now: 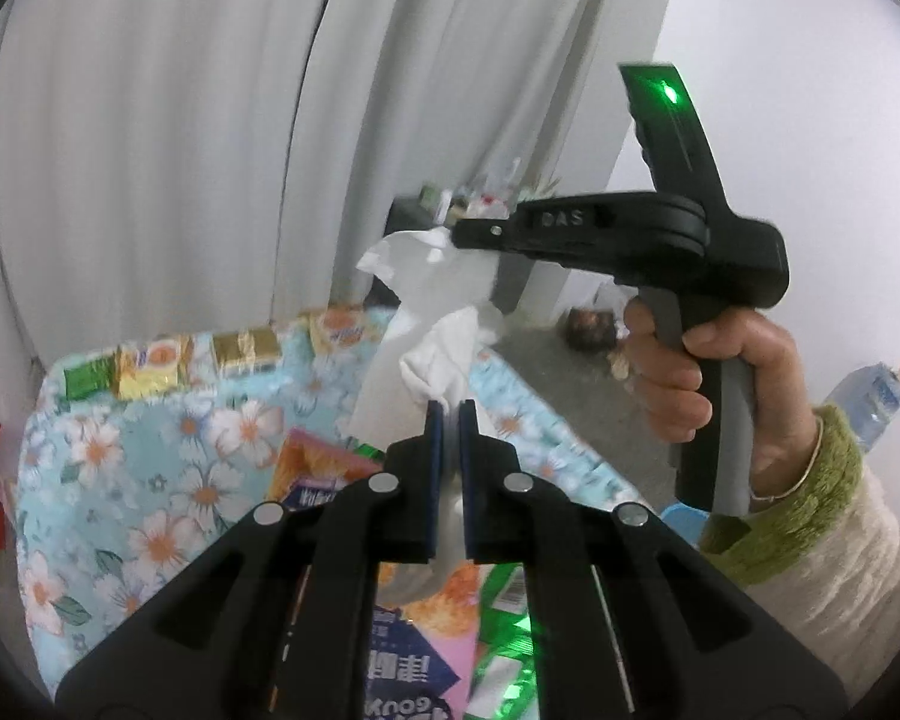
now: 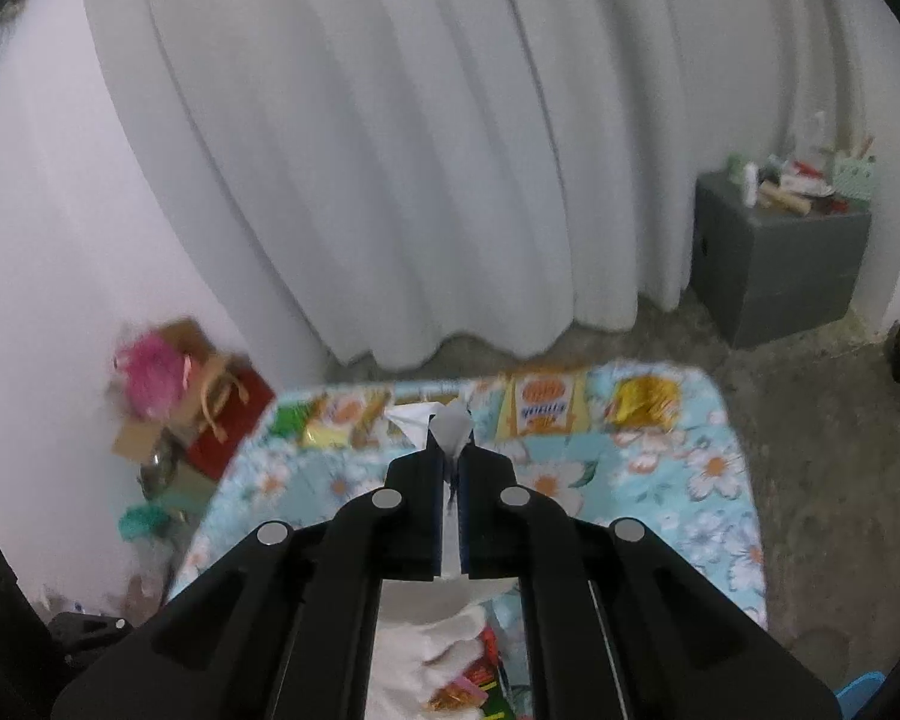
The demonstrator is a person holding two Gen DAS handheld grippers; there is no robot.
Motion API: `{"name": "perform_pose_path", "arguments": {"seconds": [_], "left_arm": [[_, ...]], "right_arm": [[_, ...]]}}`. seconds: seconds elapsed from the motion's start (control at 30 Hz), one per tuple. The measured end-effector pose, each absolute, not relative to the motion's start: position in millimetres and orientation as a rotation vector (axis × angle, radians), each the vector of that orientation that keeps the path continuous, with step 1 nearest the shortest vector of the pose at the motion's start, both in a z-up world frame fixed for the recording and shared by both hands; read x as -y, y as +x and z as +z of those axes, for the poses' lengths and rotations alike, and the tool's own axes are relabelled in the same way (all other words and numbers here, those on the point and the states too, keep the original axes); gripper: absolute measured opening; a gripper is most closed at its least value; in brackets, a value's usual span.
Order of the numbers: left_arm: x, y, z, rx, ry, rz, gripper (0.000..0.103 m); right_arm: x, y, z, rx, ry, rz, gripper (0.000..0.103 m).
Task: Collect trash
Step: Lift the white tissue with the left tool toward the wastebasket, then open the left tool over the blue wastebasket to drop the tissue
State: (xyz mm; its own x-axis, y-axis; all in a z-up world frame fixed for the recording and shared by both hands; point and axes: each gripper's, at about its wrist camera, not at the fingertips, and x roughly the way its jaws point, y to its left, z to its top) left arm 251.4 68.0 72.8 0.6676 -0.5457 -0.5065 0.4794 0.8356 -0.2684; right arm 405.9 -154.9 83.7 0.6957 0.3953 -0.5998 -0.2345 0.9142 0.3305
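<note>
A white, thin crumpled bag or sheet (image 1: 426, 312) hangs above the floral-cloth table (image 1: 150, 450), stretched between both grippers. My left gripper (image 1: 450, 414) is shut on its lower bunched part. A hand holds my right gripper (image 1: 459, 234) higher up, pinching the sheet's top edge. In the right wrist view the right gripper (image 2: 450, 450) is shut on a white corner (image 2: 453, 423), with more white material (image 2: 426, 648) sagging below it. Snack wrappers lie on the table: gold (image 1: 246, 351), yellow (image 1: 147, 369), orange (image 1: 336, 330), a pink-orange packet (image 1: 312, 468) and a green one (image 1: 504, 600).
White curtains hang behind the table. A grey cabinet (image 2: 774, 252) with clutter stands at the back right. A red bag and boxes (image 2: 210, 408) are piled on the floor left of the table. A water bottle (image 1: 876, 396) and a blue container (image 1: 684, 525) are at the right.
</note>
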Motion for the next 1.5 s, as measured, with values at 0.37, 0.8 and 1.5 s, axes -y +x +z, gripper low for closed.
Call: {"name": "perform_pose_path", "arguments": {"seconds": [0.37, 0.8, 1.5], "left_arm": [[-88, 205, 119, -0.526, -0.232, -0.645, 0.004], [-35, 155, 126, -0.527, -0.222, -0.750, 0.004], [331, 128, 40, -0.817, 0.096, -1.211, 0.004]], "right_arm": [[212, 320, 150, -0.568, 0.274, 0.235, 0.004], [340, 192, 136, -0.512, 0.378, 0.036, 0.004], [587, 19, -11, -0.644, 0.627, -0.477, 0.004]]}}
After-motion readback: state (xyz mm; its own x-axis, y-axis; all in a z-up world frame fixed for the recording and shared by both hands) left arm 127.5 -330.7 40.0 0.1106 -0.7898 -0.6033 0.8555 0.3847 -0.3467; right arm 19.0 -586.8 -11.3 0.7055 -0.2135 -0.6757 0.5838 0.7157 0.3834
